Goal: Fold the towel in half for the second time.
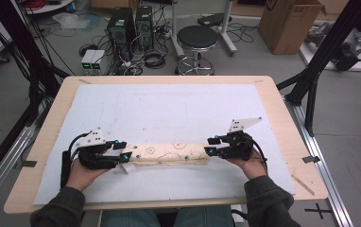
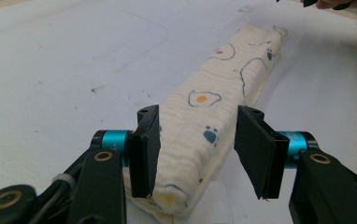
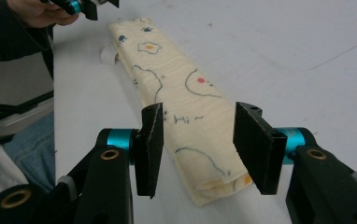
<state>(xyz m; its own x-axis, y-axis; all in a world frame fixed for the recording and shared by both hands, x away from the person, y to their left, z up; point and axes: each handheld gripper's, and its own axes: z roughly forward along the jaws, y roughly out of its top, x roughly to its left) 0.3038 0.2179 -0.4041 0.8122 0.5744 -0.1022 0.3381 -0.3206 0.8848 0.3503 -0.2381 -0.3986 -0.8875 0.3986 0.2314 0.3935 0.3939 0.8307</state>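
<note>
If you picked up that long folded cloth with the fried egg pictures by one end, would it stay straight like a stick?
Probably not. The cream folded cloth strip looks soft and crinkly, in loose layers, so it would likely droop and may unfold. It seems light. Lying flat on the white table cover, it shouldn't roll.

Cream-coloured folded cloth point(image 1: 171, 153) with printed fried eggs, paw marks and dark outlines: folded into a long narrow strip, several layers thick. Lies flat on the white table cover point(image 1: 169, 109), lengthwise across the near side.
</note>
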